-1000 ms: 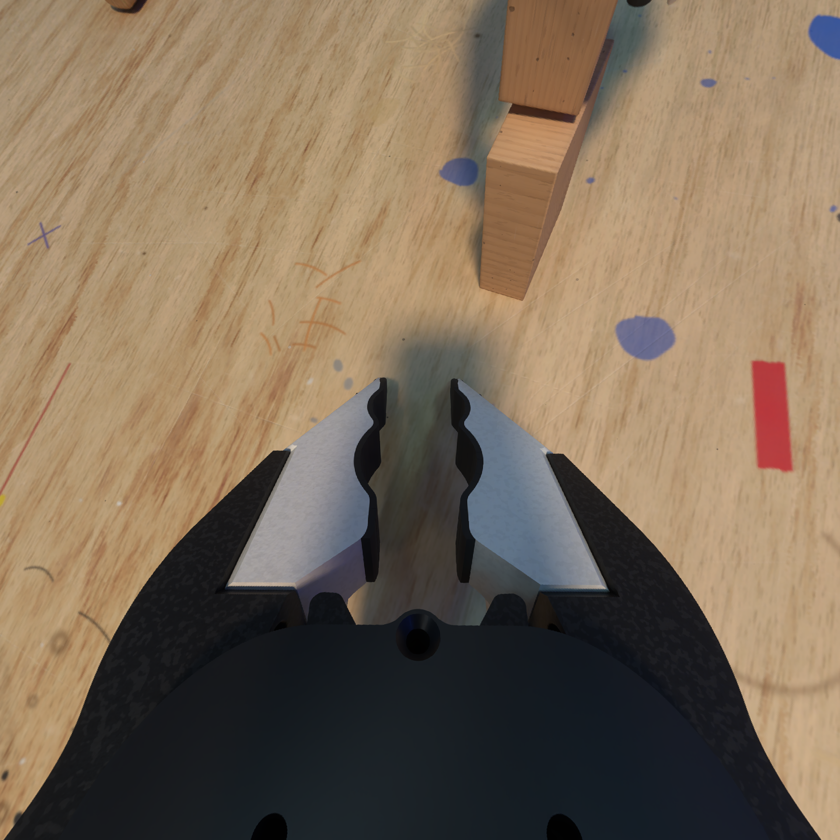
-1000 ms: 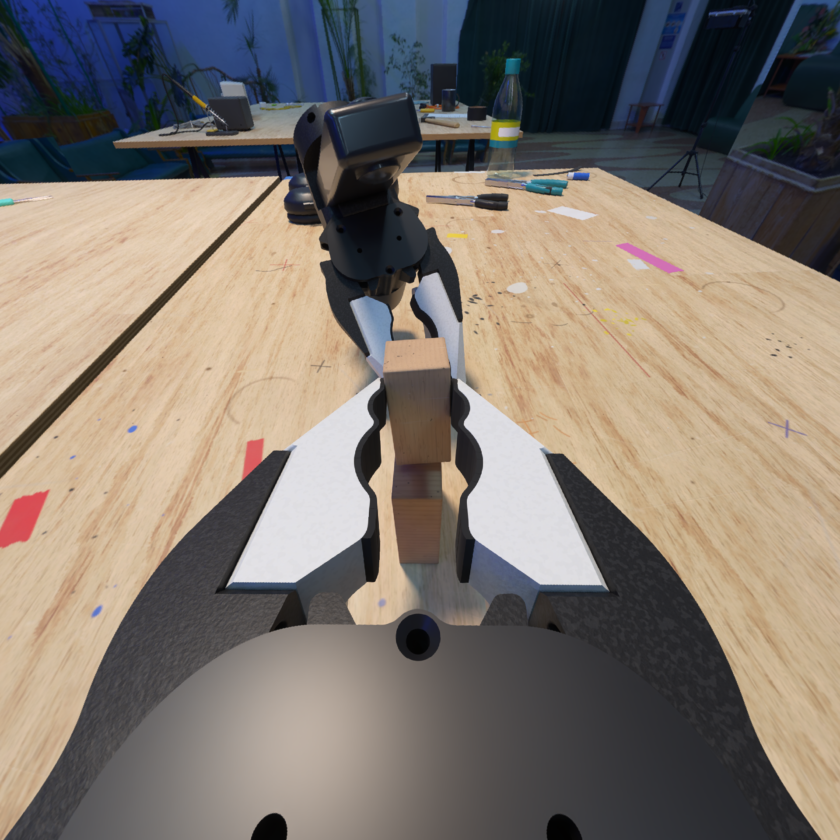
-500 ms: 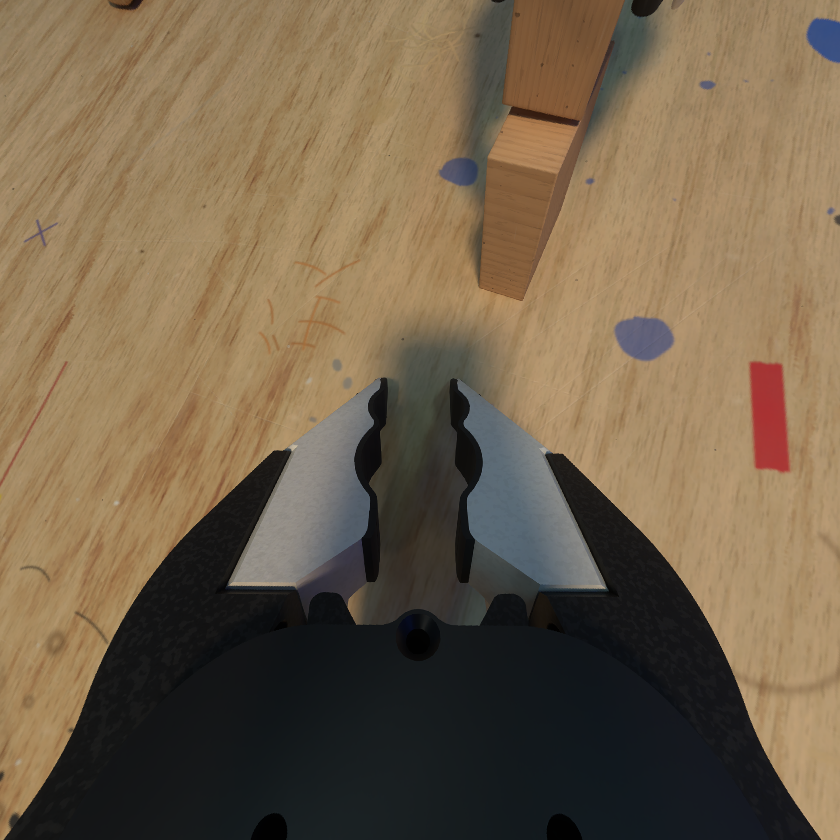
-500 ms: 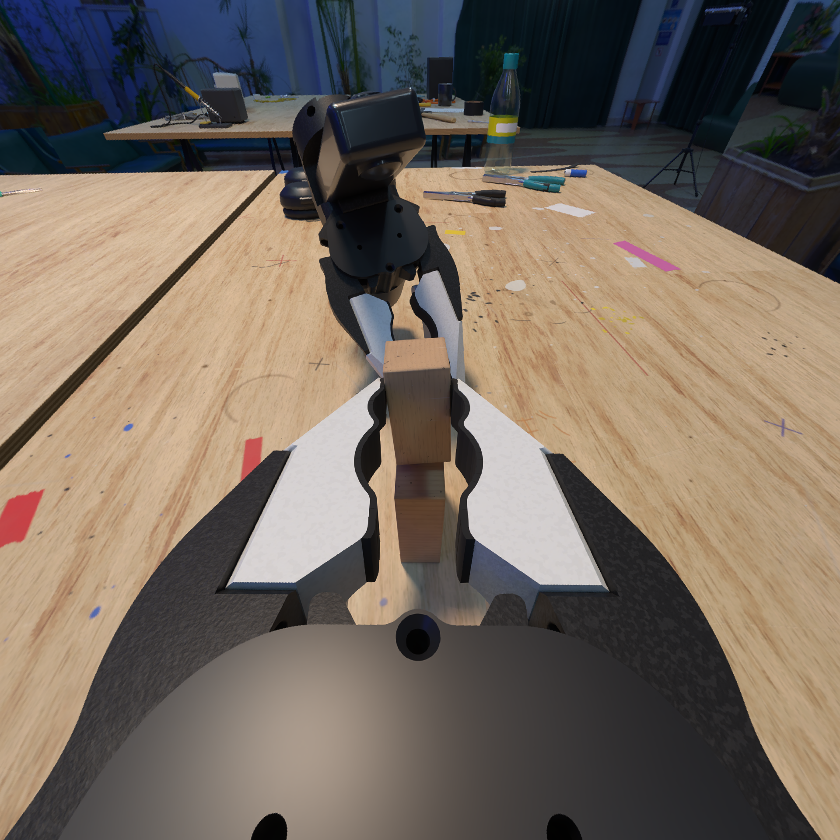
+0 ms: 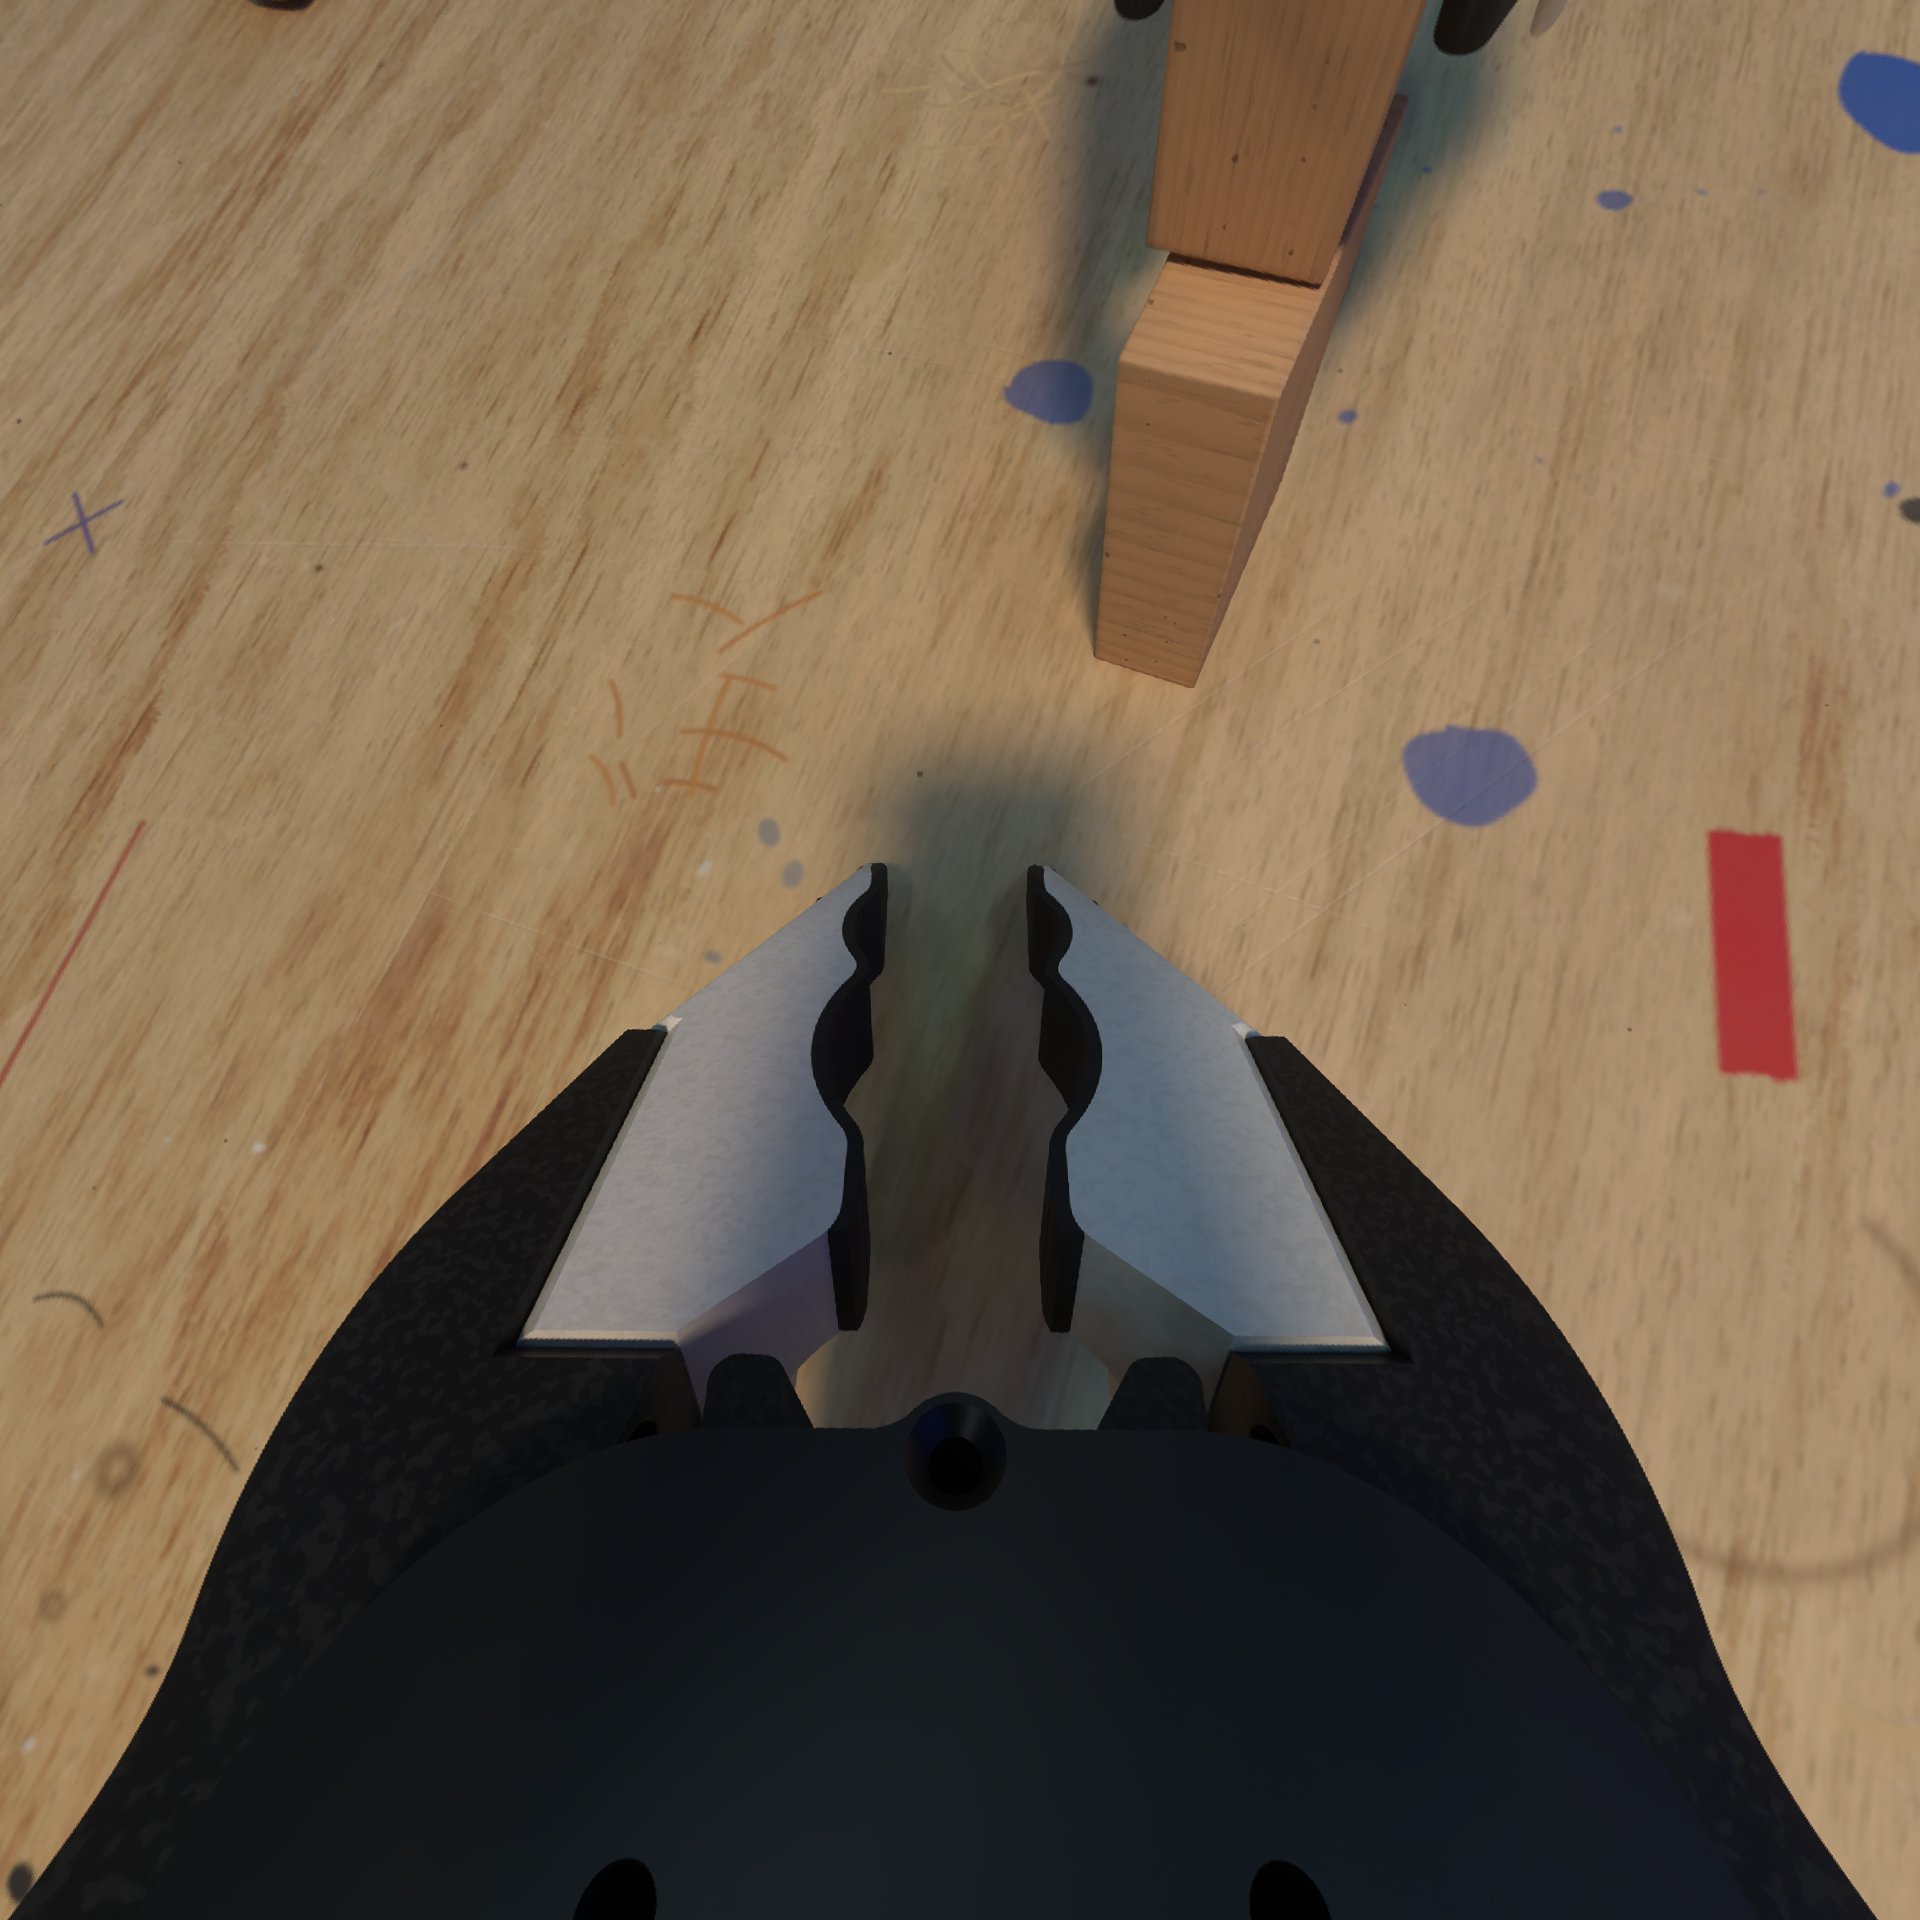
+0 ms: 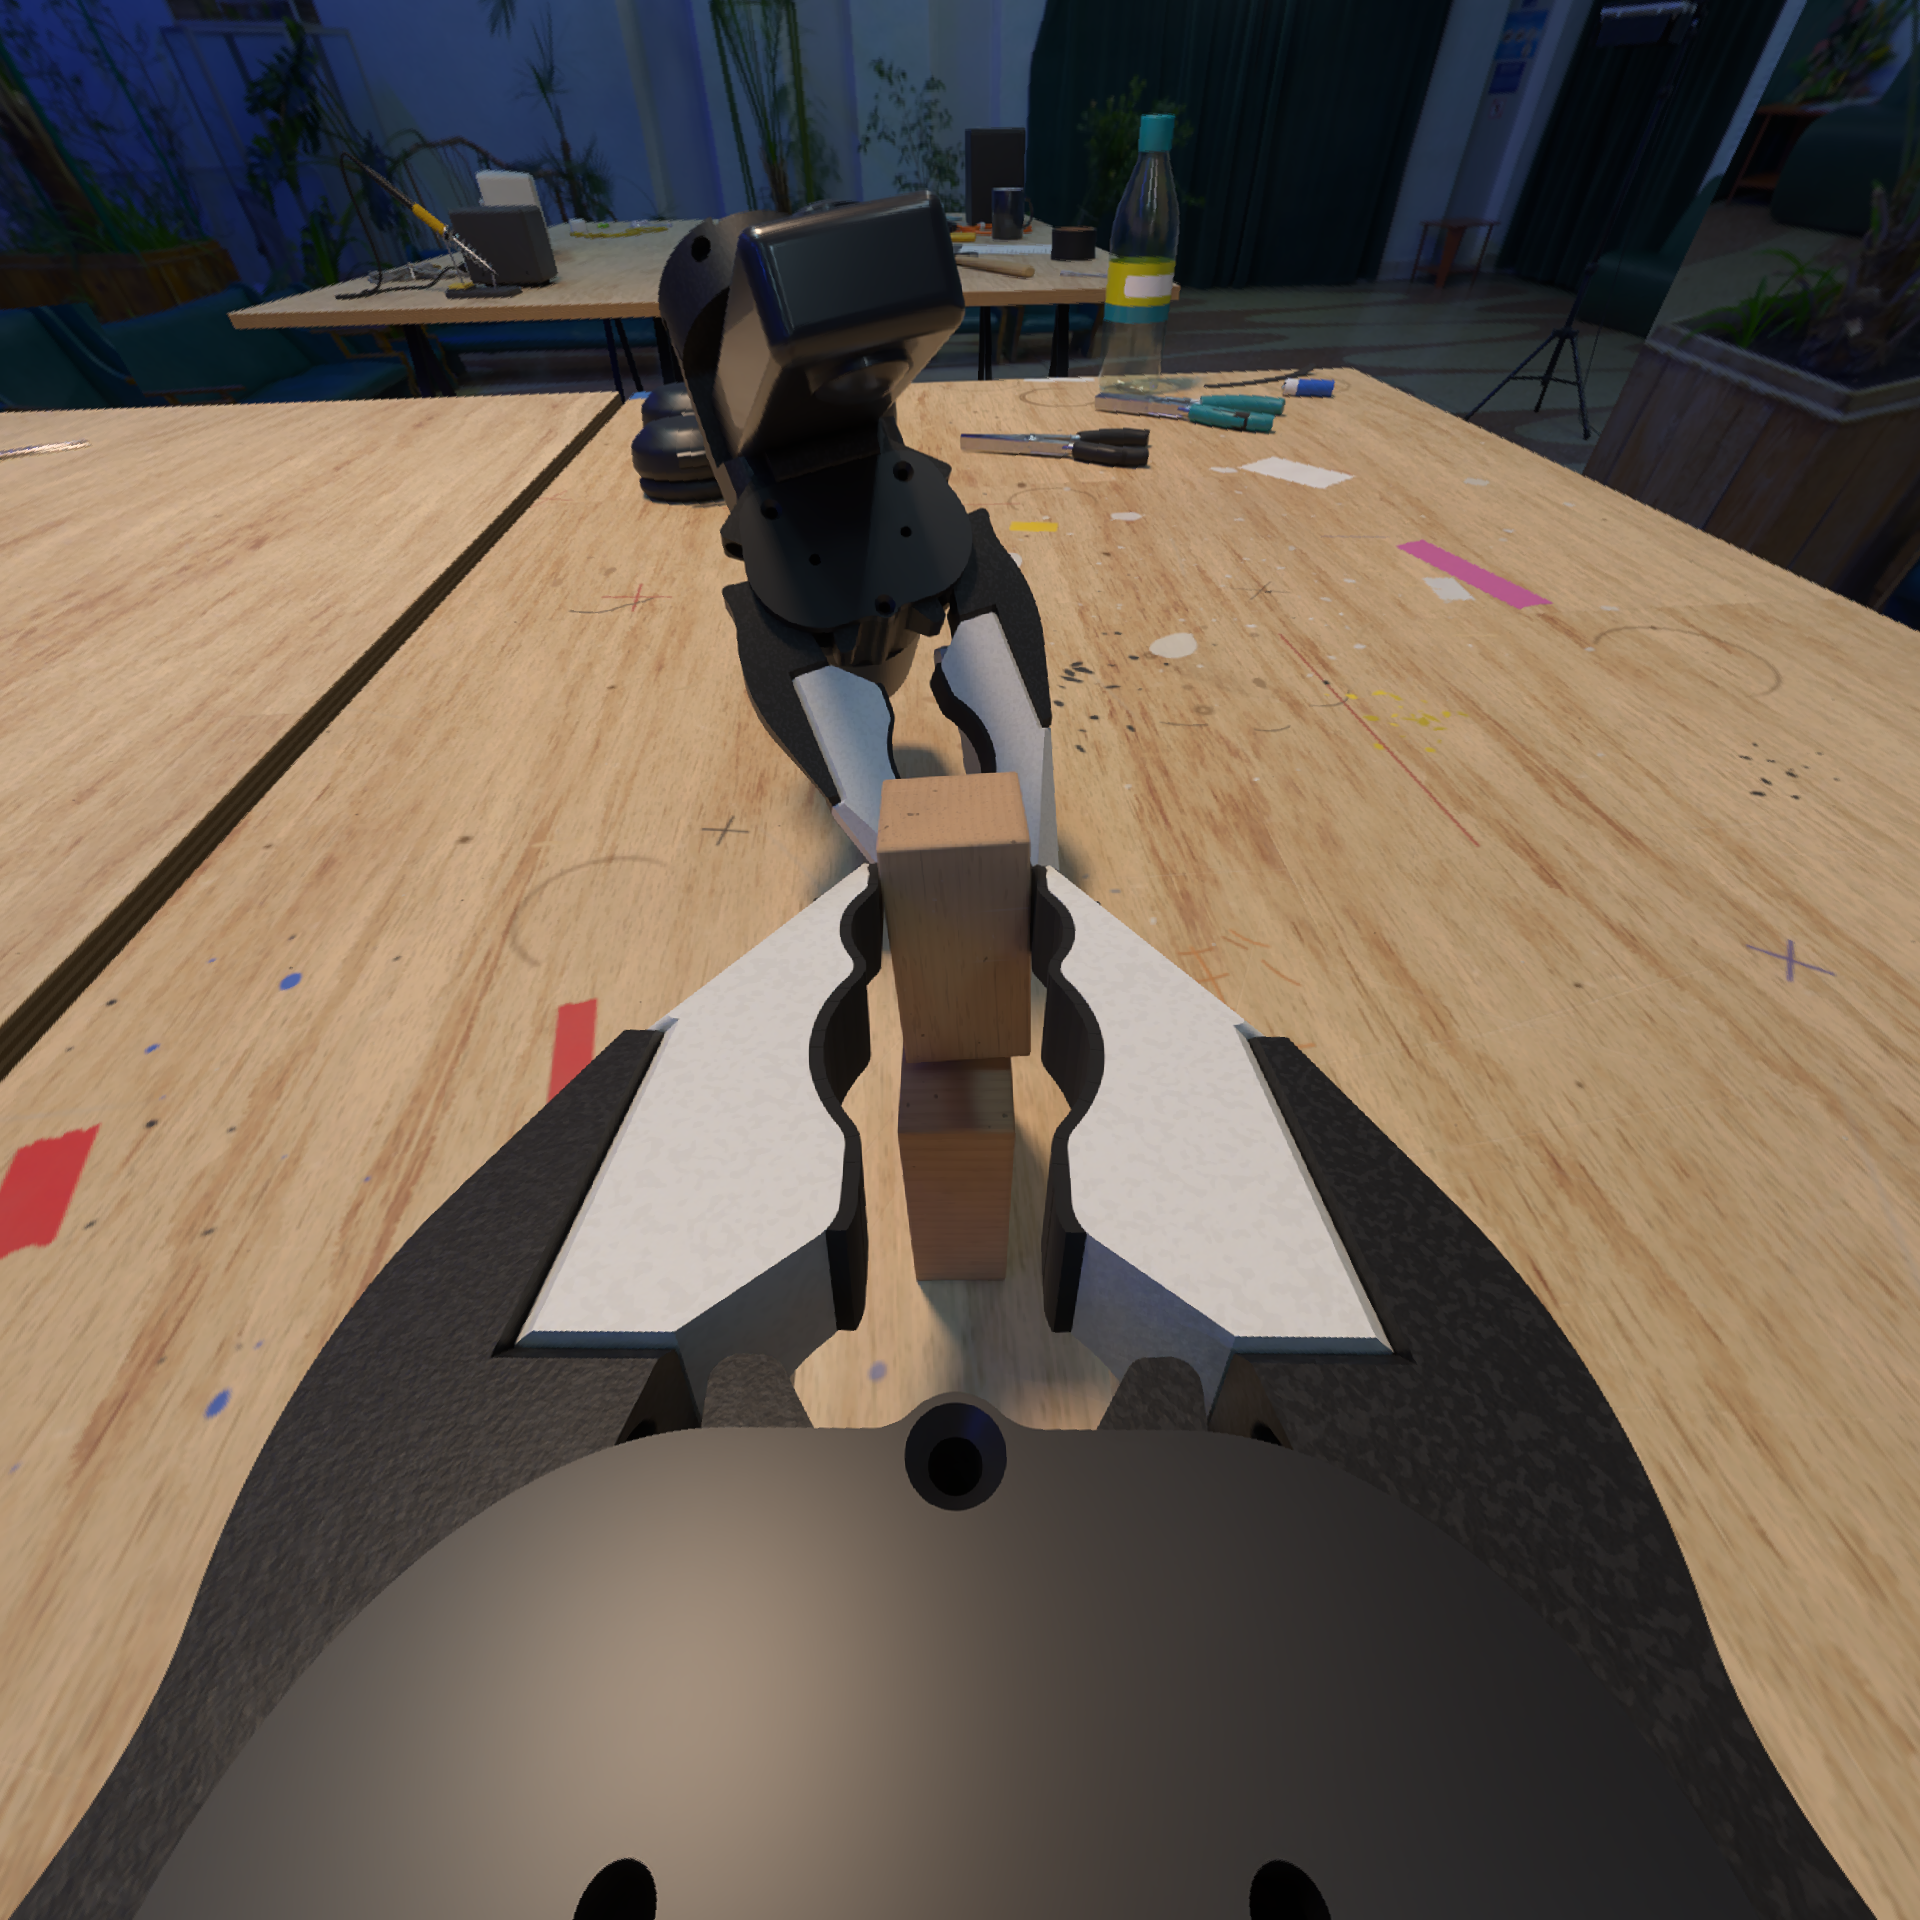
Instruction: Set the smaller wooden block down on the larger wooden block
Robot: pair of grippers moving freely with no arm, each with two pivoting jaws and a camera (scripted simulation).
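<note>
In the right wrist view my right gripper (image 6: 954, 883) is shut on the smaller wooden block (image 6: 954, 914) and holds it upright at the fingertips. Its bottom face sits on or just above the top of the larger wooden block (image 6: 956, 1184), which stands on the table between my fingers. In the left wrist view the smaller block (image 5: 1268, 135) is at the top, over the far part of the larger block (image 5: 1184, 468). My left gripper (image 5: 956, 883) is open and empty, a short way in front of the larger block. Its fingers (image 6: 842, 727) show just behind the blocks.
The wooden table (image 6: 1455, 1039) has paint spots and a strip of red tape (image 5: 1751, 951). Far off lie pliers (image 6: 1060, 447), a bottle (image 6: 1143, 239) and black round objects (image 6: 670, 457). A seam (image 6: 312, 717) divides two tabletops at the left.
The smaller block has come down slightly, so the dark gap above the larger block has narrowed to a thin line. The left gripper has barely moved.
</note>
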